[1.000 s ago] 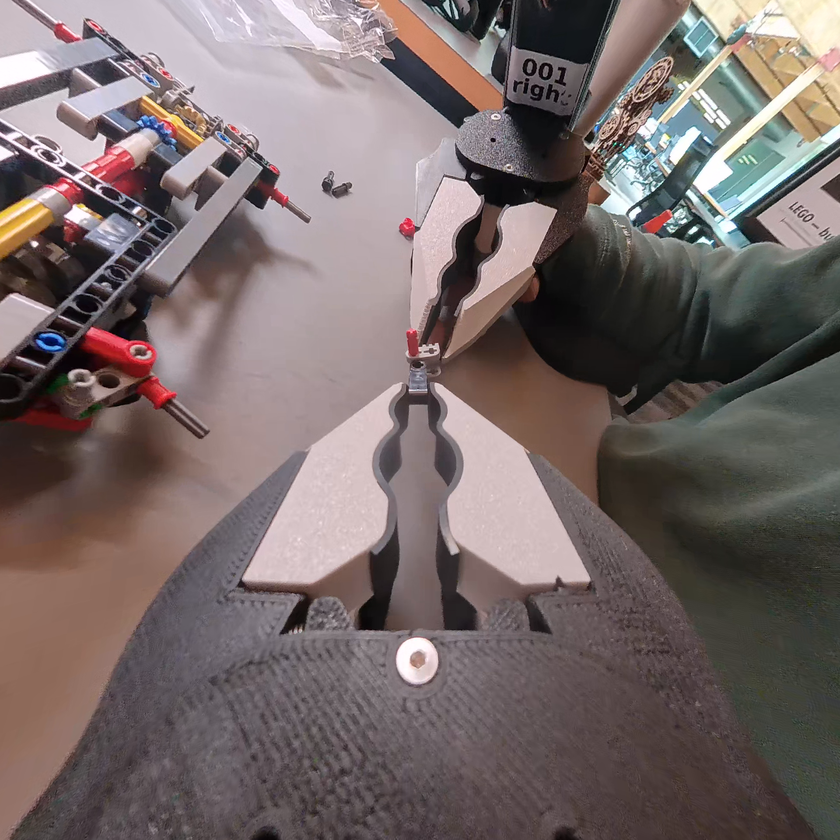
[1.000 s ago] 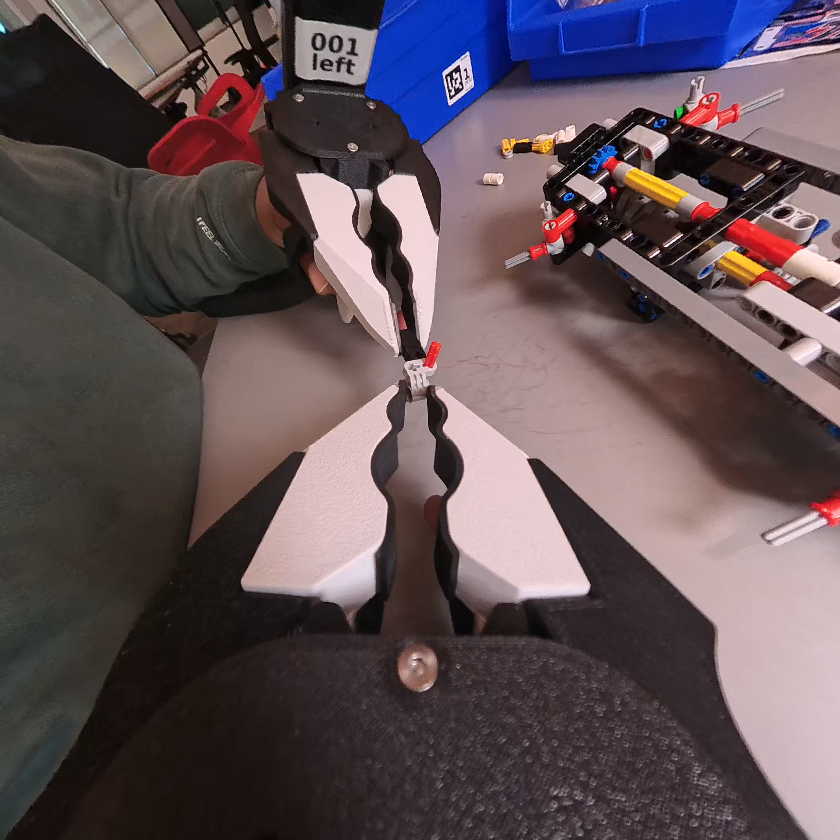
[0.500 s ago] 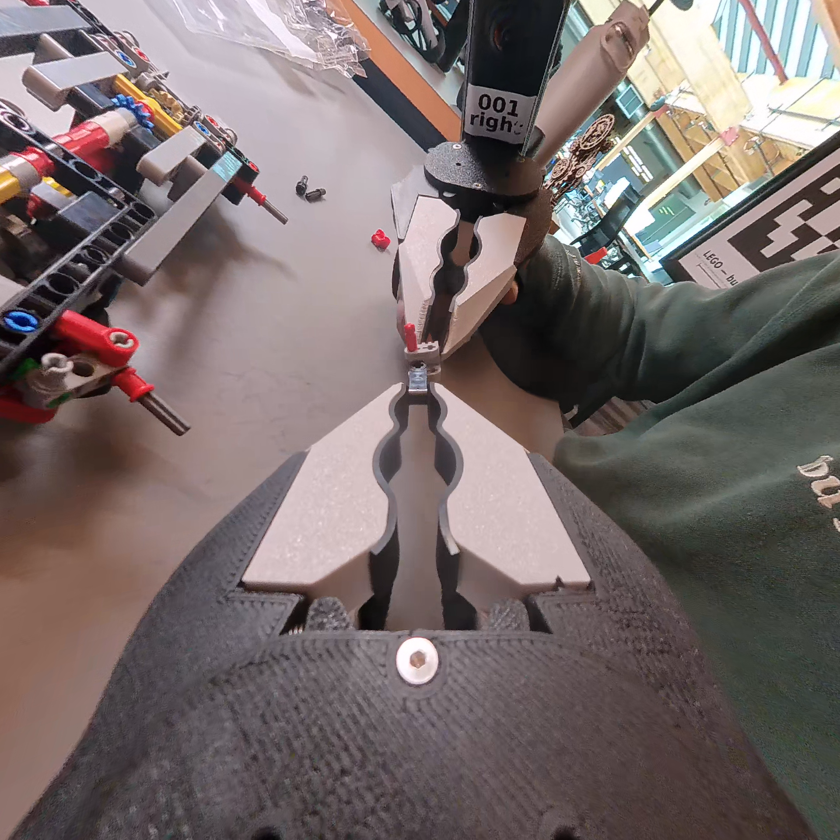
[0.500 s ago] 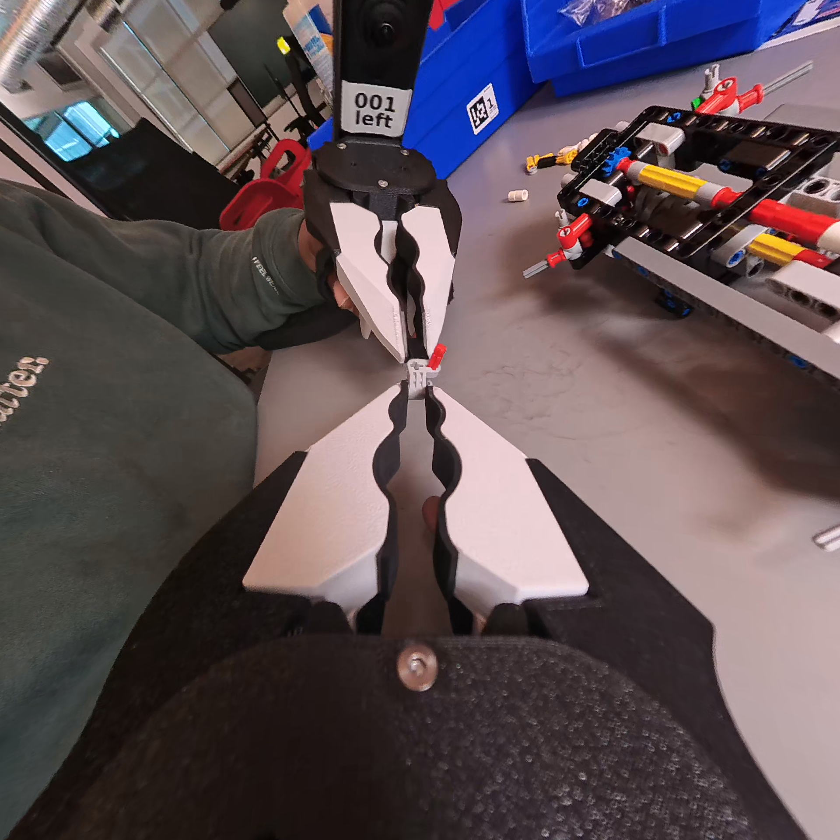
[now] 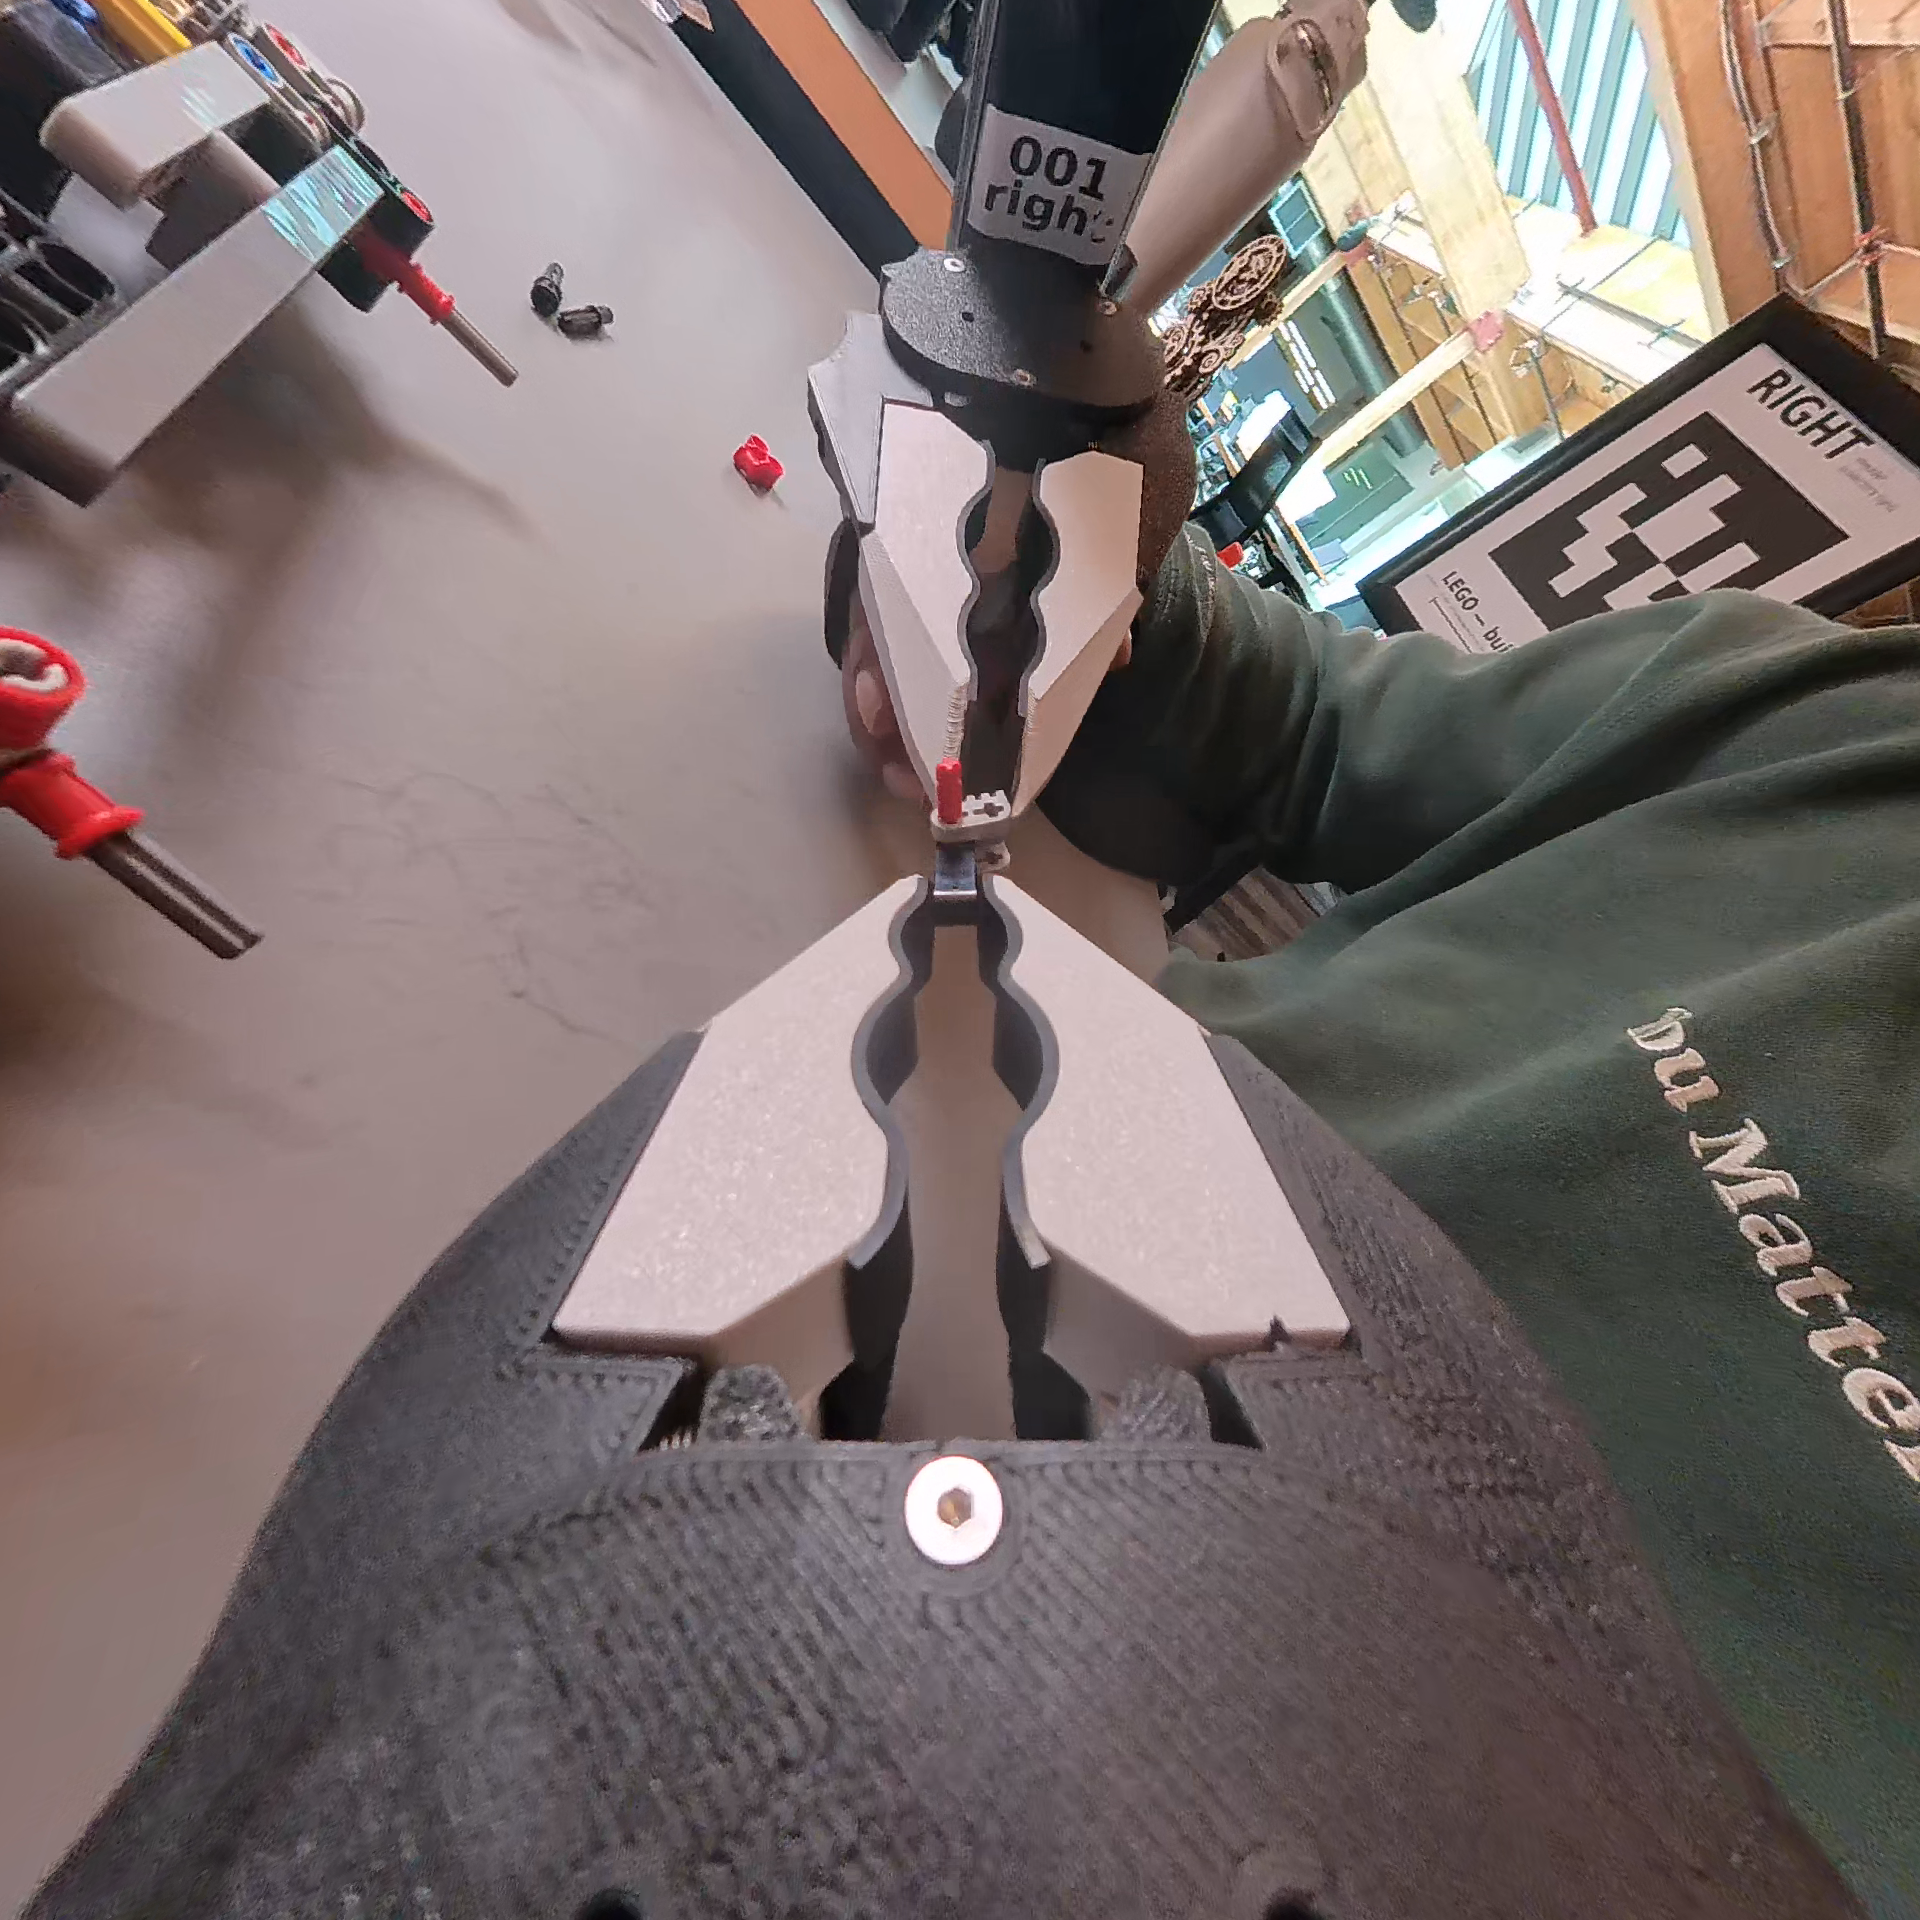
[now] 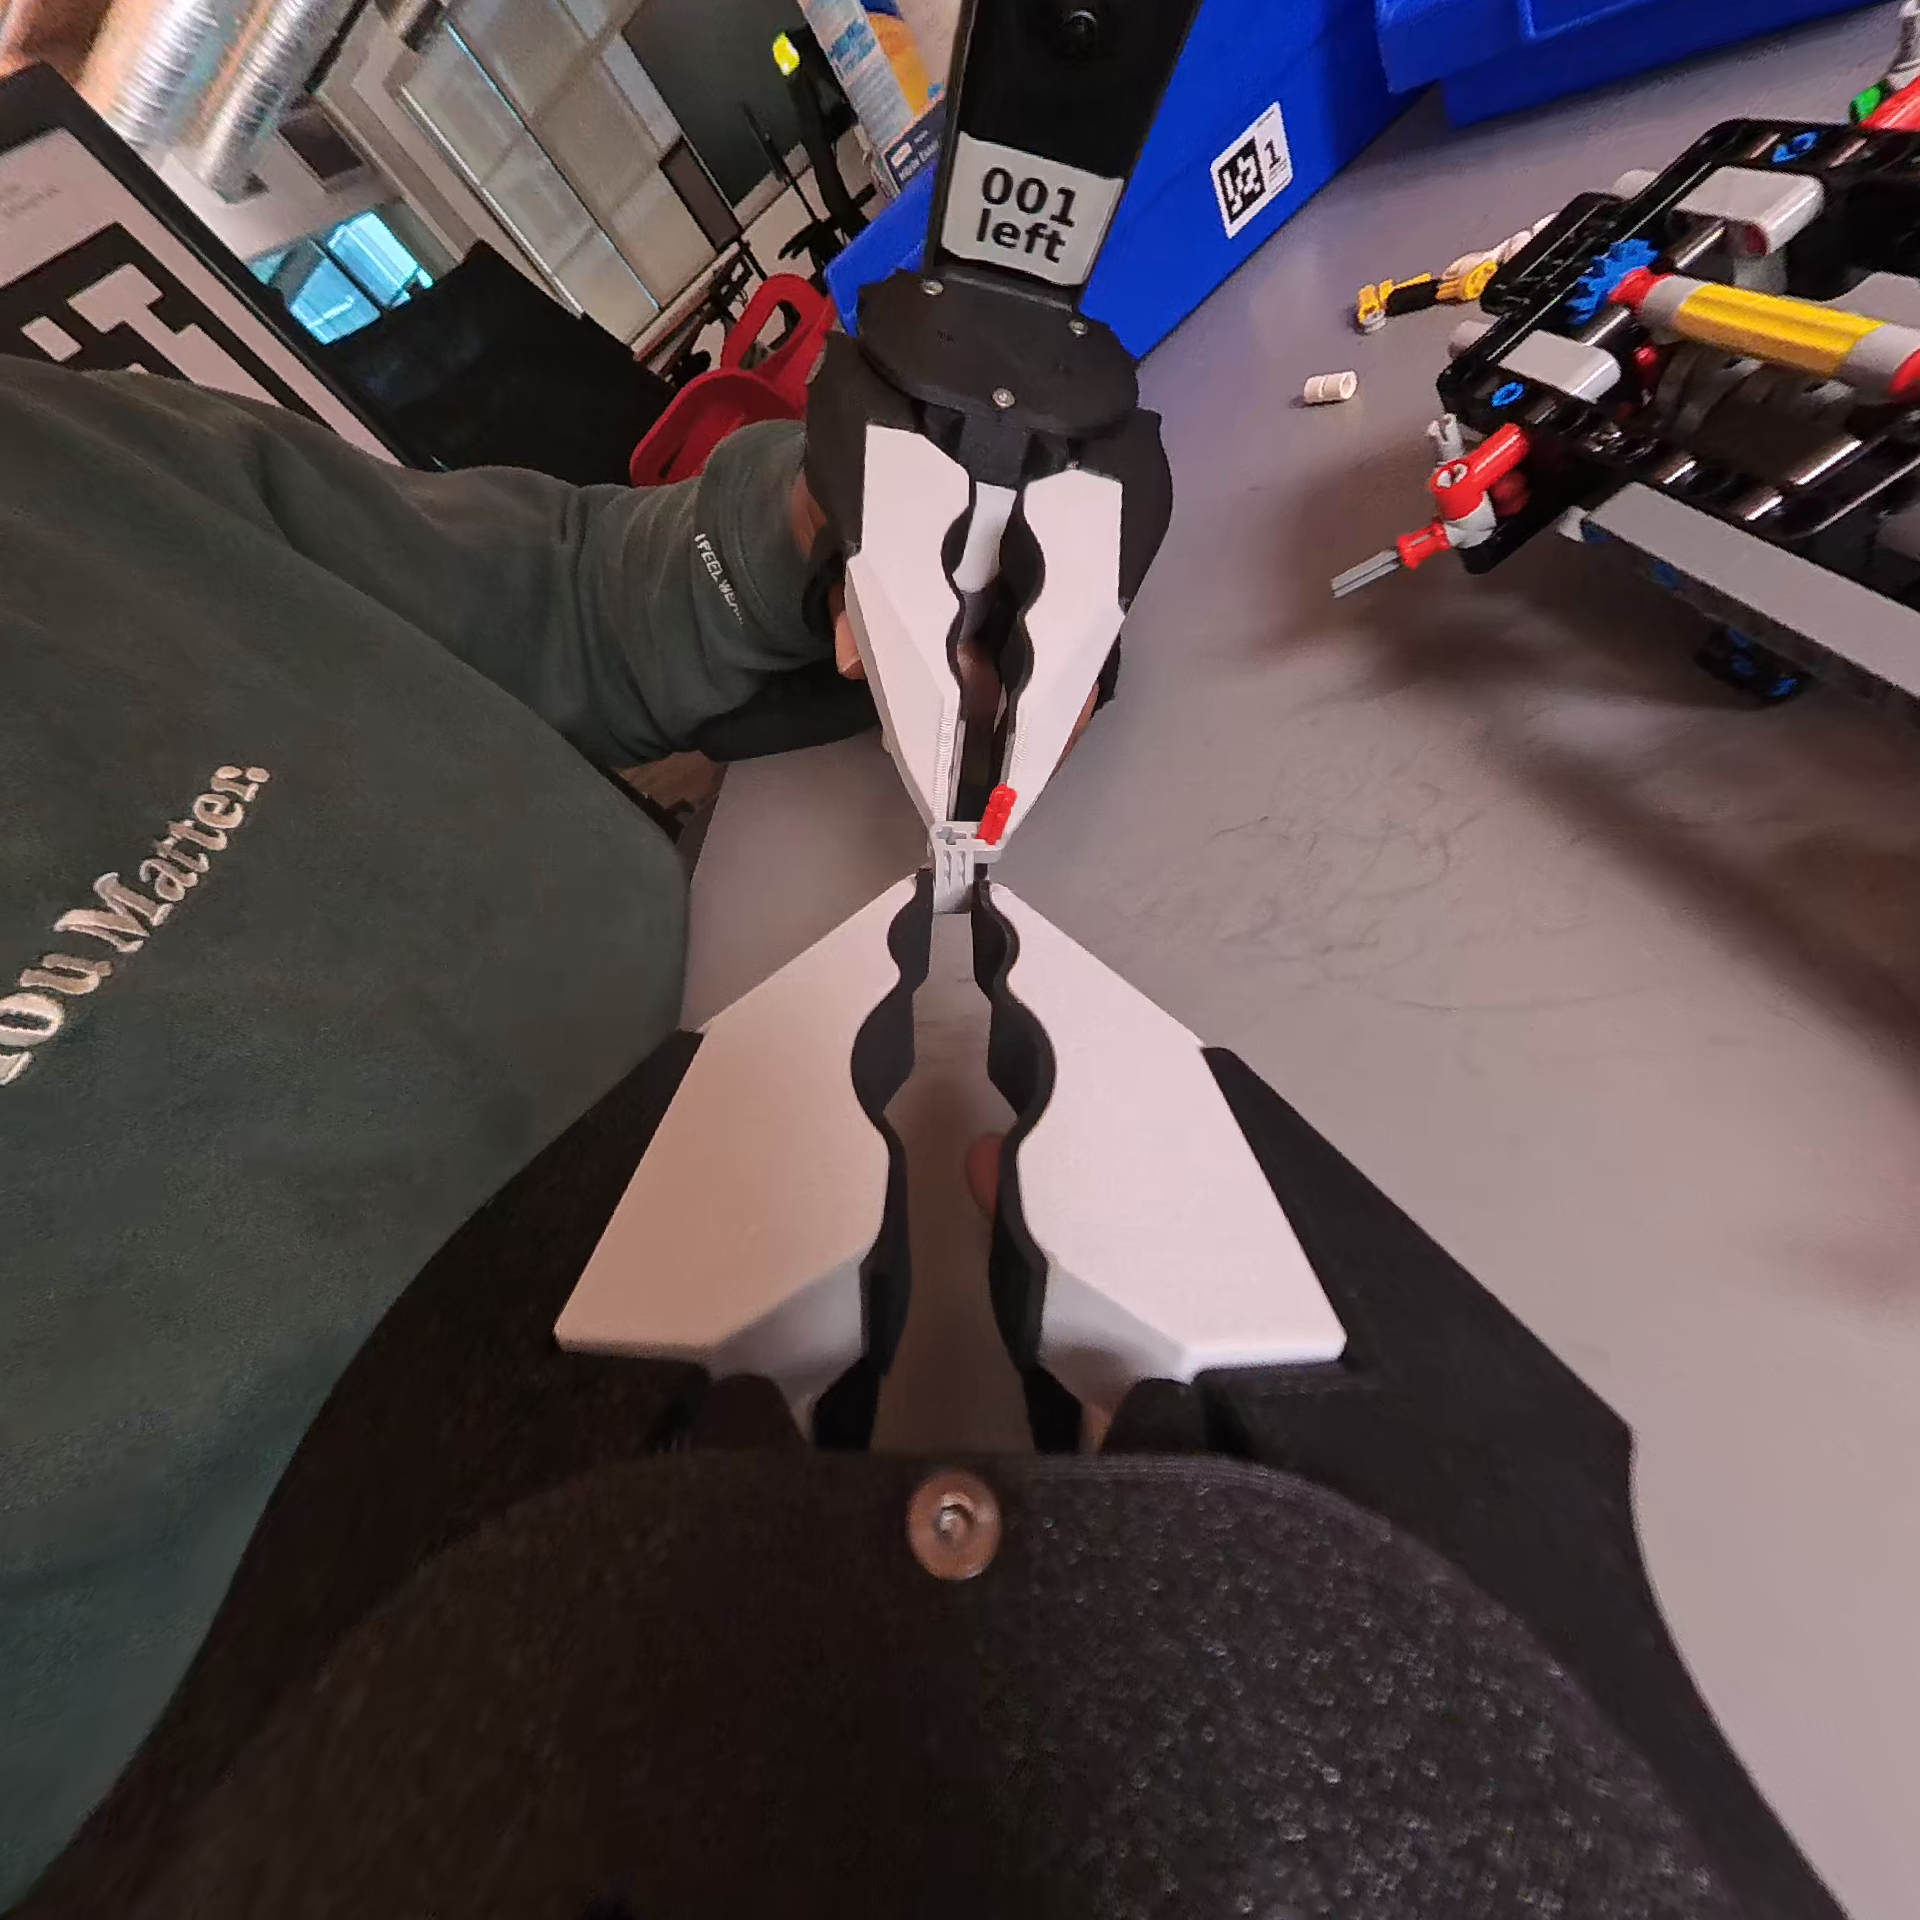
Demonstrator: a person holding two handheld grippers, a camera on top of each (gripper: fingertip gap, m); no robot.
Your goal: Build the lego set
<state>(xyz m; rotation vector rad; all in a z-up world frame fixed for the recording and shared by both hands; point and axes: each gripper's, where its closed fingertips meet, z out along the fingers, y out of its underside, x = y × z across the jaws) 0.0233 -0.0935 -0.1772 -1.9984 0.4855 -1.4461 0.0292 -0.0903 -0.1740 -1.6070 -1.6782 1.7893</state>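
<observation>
Both grippers' tips pinch grey connector [image 6: 958,858]

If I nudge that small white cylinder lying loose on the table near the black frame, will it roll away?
Probably. The white cylinder lies on its side on the smooth grey table, so a push across its axis would likely roll it. It looks tiny and light, so even a slight touch may send it off. A push along its axis would more likely slide it.

Lettering stands on a white label [image 5: 1049,197] at 12 o'clock atop the right gripper [image 5: 982,805], a framed sign [image 5: 1683,499] at 2 o'clock, the green sweatshirt [image 5: 1662,1143] at 3 o'clock, and a blue bin's [image 6: 1174,270] sticker [image 6: 1252,166] at 1 o'clock.
</observation>
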